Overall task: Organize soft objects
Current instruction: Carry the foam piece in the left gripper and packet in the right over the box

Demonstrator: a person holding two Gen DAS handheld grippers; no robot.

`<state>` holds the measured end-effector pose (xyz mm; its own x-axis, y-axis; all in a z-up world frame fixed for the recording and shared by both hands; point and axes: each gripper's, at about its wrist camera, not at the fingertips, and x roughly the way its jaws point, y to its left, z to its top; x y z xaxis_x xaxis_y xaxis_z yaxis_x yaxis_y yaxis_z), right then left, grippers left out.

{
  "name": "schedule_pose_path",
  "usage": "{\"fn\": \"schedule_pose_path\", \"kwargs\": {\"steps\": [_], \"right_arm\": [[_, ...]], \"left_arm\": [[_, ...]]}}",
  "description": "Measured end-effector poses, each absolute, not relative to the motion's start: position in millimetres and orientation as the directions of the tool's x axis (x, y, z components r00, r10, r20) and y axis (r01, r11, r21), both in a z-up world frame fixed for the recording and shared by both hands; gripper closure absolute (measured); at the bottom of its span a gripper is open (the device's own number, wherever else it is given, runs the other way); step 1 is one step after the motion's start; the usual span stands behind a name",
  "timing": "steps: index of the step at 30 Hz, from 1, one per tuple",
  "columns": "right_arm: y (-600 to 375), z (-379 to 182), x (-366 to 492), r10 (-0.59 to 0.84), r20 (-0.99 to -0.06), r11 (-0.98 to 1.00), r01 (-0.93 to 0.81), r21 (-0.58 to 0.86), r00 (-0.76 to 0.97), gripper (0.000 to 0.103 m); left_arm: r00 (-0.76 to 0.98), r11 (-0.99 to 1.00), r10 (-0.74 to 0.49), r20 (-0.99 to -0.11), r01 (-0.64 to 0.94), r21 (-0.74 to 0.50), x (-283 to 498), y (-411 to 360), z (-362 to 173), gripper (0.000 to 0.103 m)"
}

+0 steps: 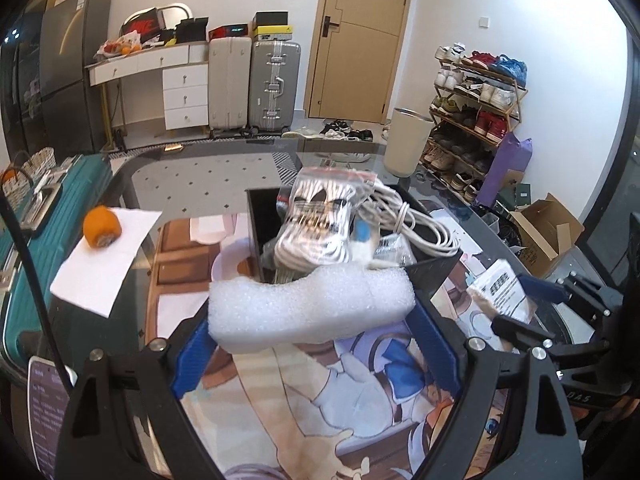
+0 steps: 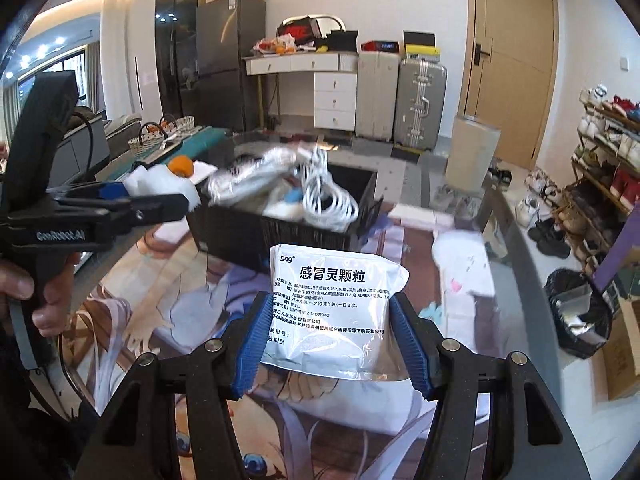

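My left gripper (image 1: 314, 344) is shut on a white foam block (image 1: 310, 306) and holds it above the table, just in front of the black bin (image 1: 256, 220). The bin holds a bagged bundle of white cords (image 1: 320, 220) and a loose white cable (image 1: 416, 224). My right gripper (image 2: 330, 344) is shut on a white medicine sachet (image 2: 336, 308) with printed Chinese text, held above the table in front of the bin (image 2: 256, 236). The left gripper (image 2: 120, 200) with the foam (image 2: 160, 184) shows at the left of the right wrist view. The right gripper (image 1: 532, 312) with the sachet (image 1: 500, 292) shows at the right of the left wrist view.
An orange soft roll (image 1: 100, 227) lies on a white paper sheet (image 1: 100, 256) at the table's left. The glass table carries an anime print mat (image 1: 320, 400). A teal suitcase (image 1: 24, 260) stands left of the table. A white packet (image 2: 464, 268) lies right of the bin.
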<state>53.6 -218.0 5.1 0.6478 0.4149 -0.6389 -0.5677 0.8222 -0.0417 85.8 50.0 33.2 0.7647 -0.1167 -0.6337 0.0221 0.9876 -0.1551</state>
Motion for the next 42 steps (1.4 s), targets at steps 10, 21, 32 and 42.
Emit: {"fn": "schedule_pose_path", "kwargs": {"steps": [10, 21, 32, 42], "right_arm": [[-187, 37, 76, 0.436, -0.605, 0.769, -0.625, -0.134, 0.666, 0.043], [-144, 29, 115, 0.436, -0.624, 0.708, -0.675, -0.207, 0.649, 0.043], [-119, 18, 144, 0.435, -0.653, 0.653, -0.716, -0.245, 0.620, 0.043], [-125, 15, 149, 0.459, -0.649, 0.634, -0.735, -0.239, 0.607, 0.018]], "left_arm": [[0.774, 0.994, -0.101, -0.625, 0.054, -0.093, 116, 49, 43, 0.014], [0.738, 0.997, -0.072, -0.671, 0.029, -0.075, 150, 59, 23, 0.014], [0.734, 0.997, -0.070, -0.675, 0.027, -0.074, 159, 62, 19, 0.014], [0.734, 0.991, -0.113, -0.669, 0.033, -0.130, 159, 69, 25, 0.014]]}}
